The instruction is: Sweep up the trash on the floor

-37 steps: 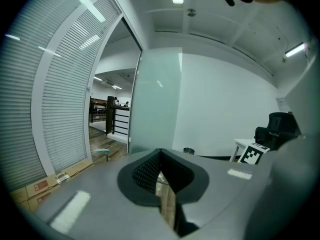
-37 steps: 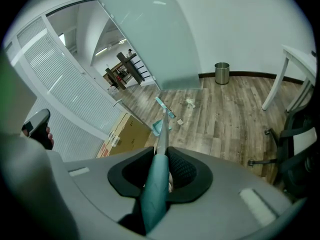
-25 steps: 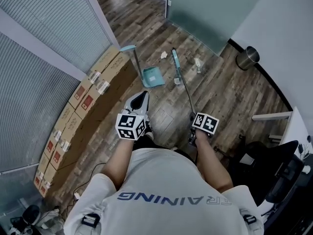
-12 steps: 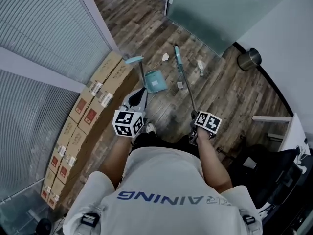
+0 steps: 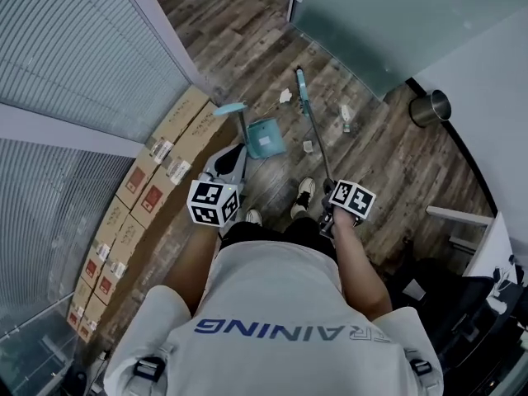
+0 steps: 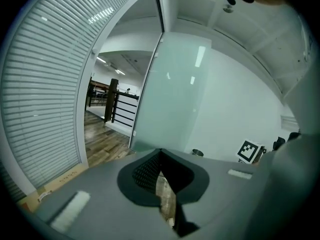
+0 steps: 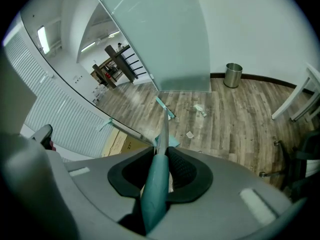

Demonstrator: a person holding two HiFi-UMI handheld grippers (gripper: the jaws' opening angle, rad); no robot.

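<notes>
My right gripper is shut on the teal grip of a broom. The broom's metal pole runs forward to a teal head beside a crumpled paper scrap. Two more scraps lie on the wood floor, and both show in the right gripper view. A teal dustpan stands on the floor with its long handle upright. My left gripper is shut and holds nothing, its tips just short of that handle. The left gripper view faces the glass wall.
Cardboard boxes line the blinds-covered wall on the left. A frosted glass partition stands ahead and a metal bin sits by the right wall. A white table leg and a black chair are at the right.
The person has stepped forward, and a shoe now shows. Both grippers moved toward the dustpan and scraps. The left gripper's tips came up close to the dustpan's handle.
</notes>
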